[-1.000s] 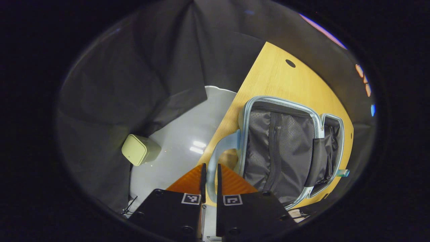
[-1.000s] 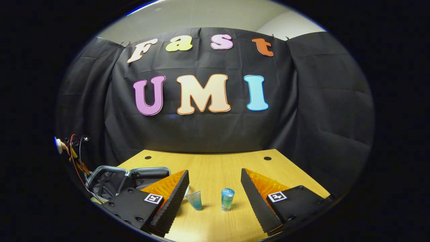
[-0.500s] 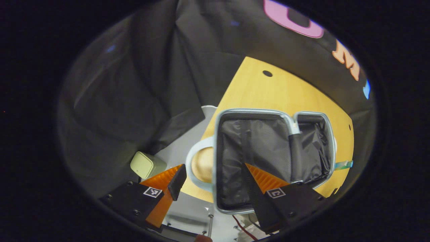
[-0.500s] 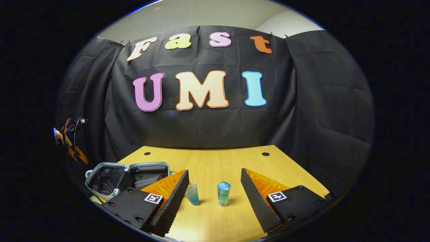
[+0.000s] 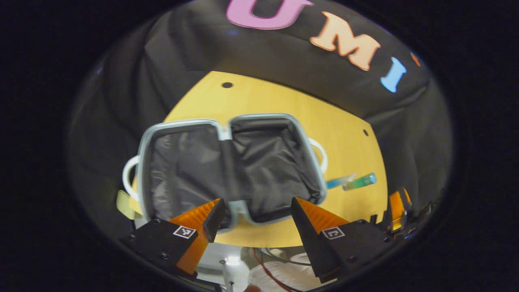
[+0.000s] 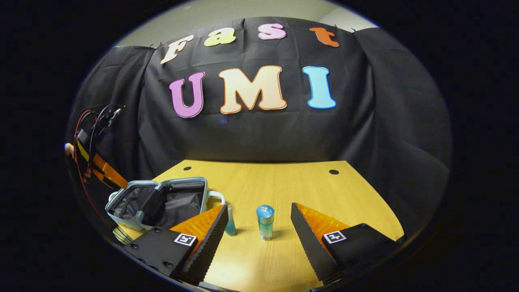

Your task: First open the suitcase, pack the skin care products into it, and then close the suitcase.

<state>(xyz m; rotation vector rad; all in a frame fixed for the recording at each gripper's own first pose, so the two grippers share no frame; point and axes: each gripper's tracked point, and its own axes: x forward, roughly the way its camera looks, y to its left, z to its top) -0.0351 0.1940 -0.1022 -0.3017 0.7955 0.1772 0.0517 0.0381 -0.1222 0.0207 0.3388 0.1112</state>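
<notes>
Left gripper (image 5: 253, 207) hovering above the near edge of the wooden table (image 5: 348, 134), jaws spread wide and gripping nothing. Right gripper (image 6: 259, 217) likewise gaping wide, empty, pointing across the tabletop at the skin care products. Lying flat open on the table's left side — a small suitcase (image 5: 231, 170), both dark-lined halves facing up, a pale handle loop sticking out at each outer end. Standing upright between the right gripper's fingers but untouched — a blue-capped bottle (image 6: 265, 222). Leaning just beside that gripper's left finger, a teal tube (image 6: 230, 227), partly hidden.
</notes>
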